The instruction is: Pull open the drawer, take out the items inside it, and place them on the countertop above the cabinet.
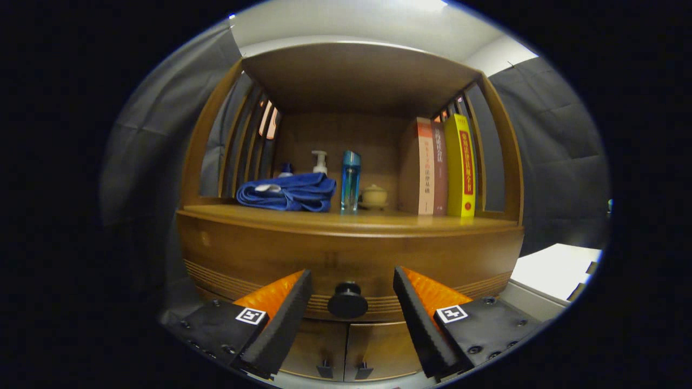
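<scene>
Lining Up on the Drawer Knob

Approaching the drawer (346, 259), not yet pulling it: front panel sitting flush under the surface (346, 221), so the opening step is judged to be only beginning. Framing the round dark knob (347, 300) between the two fingers of the hand-held gripper (351, 286), with clear gaps on both sides. Holding the fingers wide apart, touching nothing, carrying nothing. Hiding whatever lies inside the drawer, since the front is closed.

Calling next, most likely, for easing forward until the fingertips pass either side of the knob, closing on its stem or head, then drawing straight back along the drawer's travel. Needing a centred grip, because a round knob could slip out of an off-centre pinch.

Waiting above on the surface: a folded blue towel (287, 192), a pump bottle (320, 161) behind it, a tall blue bottle (350, 179), a small lidded pot (373, 196) and upright books (440, 167) to the right. Leaving bare wood along the front edge, likely room enough for the drawer's contents. Showing two small cabinet doors (346, 346) below the drawer, each with its own handle.
</scene>
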